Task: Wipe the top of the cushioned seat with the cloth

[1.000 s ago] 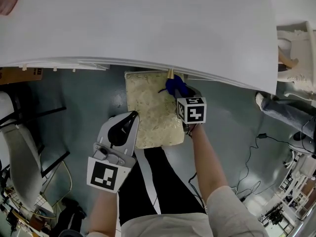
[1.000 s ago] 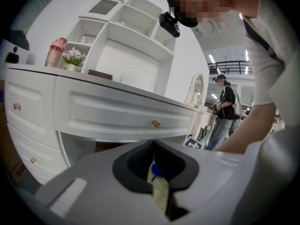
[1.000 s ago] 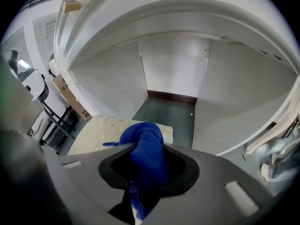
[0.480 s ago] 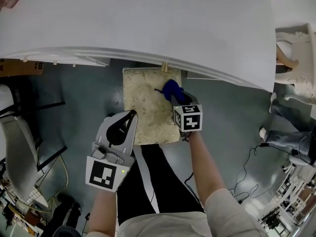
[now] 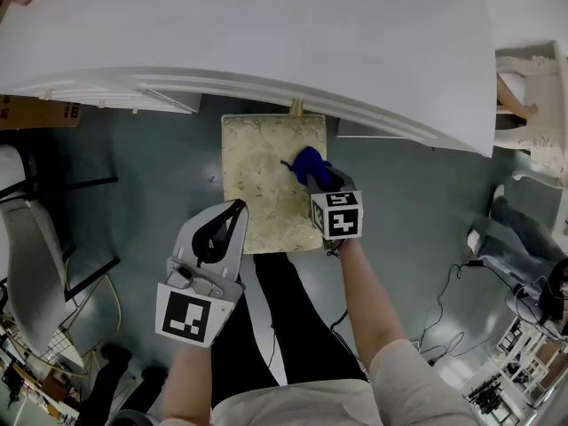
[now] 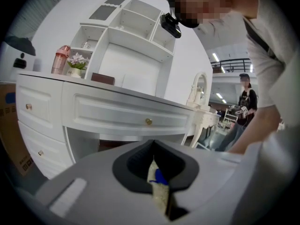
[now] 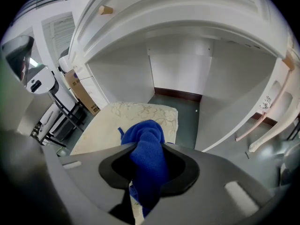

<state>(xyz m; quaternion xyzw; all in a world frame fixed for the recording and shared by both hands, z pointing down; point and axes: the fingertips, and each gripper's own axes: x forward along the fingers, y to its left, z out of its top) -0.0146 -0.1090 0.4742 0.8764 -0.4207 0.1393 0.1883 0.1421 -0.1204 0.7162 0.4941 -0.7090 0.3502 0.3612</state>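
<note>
A: Where is the cloth?
B: Blue cloth (image 5: 306, 161) is clamped in the right gripper (image 5: 316, 181), lying on the cushioned seat (image 5: 257, 193), frame centre.
A: And the left gripper (image 5: 233, 211)?
B: Jaws together, empty, over the seat's lower-left edge.

Atop seat (image 5: 256, 180), right side: cloth (image 5: 309, 164); seat just before dressing table (image 5: 266, 34).

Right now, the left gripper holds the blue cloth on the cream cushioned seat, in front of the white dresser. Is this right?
No: the right gripper holds the blue cloth on the cream cushioned seat, in front of the white dresser. The right gripper view shows the cloth between its jaws.
</note>
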